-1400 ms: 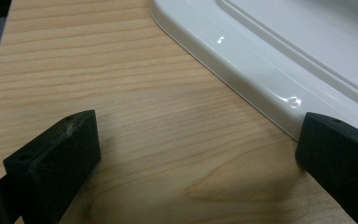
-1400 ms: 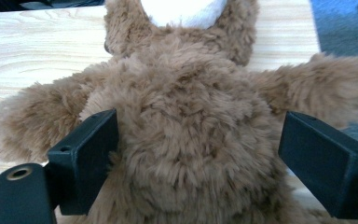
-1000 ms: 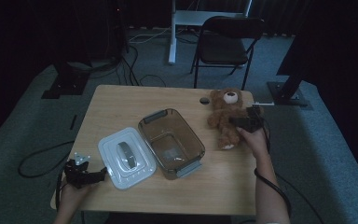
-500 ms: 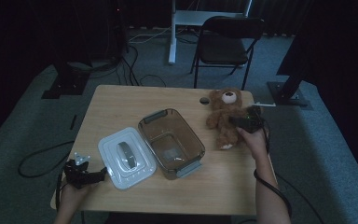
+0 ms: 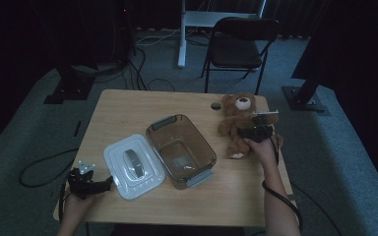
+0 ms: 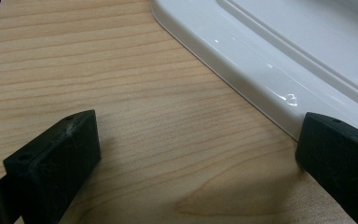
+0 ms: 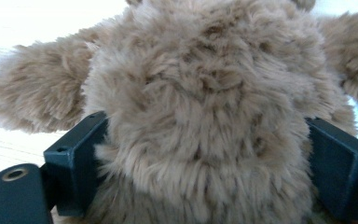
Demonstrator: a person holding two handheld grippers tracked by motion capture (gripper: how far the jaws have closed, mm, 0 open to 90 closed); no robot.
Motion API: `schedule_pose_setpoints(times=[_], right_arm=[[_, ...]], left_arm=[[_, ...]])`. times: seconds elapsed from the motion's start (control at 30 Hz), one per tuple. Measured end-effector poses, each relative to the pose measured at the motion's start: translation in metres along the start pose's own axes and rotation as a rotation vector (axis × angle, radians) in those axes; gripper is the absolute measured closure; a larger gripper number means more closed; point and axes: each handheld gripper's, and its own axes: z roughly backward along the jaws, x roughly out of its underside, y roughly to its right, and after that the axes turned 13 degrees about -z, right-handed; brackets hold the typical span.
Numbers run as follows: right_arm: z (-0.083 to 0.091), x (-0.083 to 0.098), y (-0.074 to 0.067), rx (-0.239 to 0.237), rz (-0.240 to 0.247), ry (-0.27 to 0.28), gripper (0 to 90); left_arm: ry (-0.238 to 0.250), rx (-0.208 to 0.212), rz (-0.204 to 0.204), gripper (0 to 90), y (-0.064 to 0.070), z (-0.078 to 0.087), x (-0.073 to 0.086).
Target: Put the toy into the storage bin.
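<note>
Dim room, wood table [image 5: 128, 113]. Teddy bear [image 5: 237, 120] lies betw. right hand-held gripper [image 5: 256, 132] jaws, apart w/ fur touching both: close slowly, mid-body. Left hand-held gripper [image 5: 86, 184] apart, white lid [image 6: 279, 56] just beside.

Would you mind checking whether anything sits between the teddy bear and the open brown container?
Nothing visible does. The teddy bear lies just right of the brown container, with bare table between them. The white lid rests on the container's far side.
</note>
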Motion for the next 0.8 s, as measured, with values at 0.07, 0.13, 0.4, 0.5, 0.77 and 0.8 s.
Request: schedule_pose_setpoints(times=[0.07,0.13,0.4,0.5,0.77,0.8], right_arm=[[-0.001,0.001,0.001,0.01,-0.019,-0.007,11.9],[-0.002,0.0,0.001,0.013,-0.023,-0.019,12.5],[-0.001,-0.001,-0.002,0.044,0.004,-0.028,37.3],[0.003,0.0,-0.002,0.044,-0.002,0.001,49.2],[0.021,-0.003,-0.002,0.005,-0.013,0.058,62.8],[0.024,-0.004,0.0,-0.012,-0.023,0.059,62.9]], left_arm=[[0.0,0.0,0.0,0.3,0.0,0.0,0.0],[0.0,0.0,0.0,0.3,0.0,0.0,0.0],[0.0,0.0,0.0,0.3,0.0,0.0,0.0],[0.0,0.0,0.0,0.3,0.0,0.0,0.0],[0.0,0.0,0.0,0.3,0.0,0.0,0.0],[0.0,0.0,0.0,0.3,0.0,0.0,0.0]])
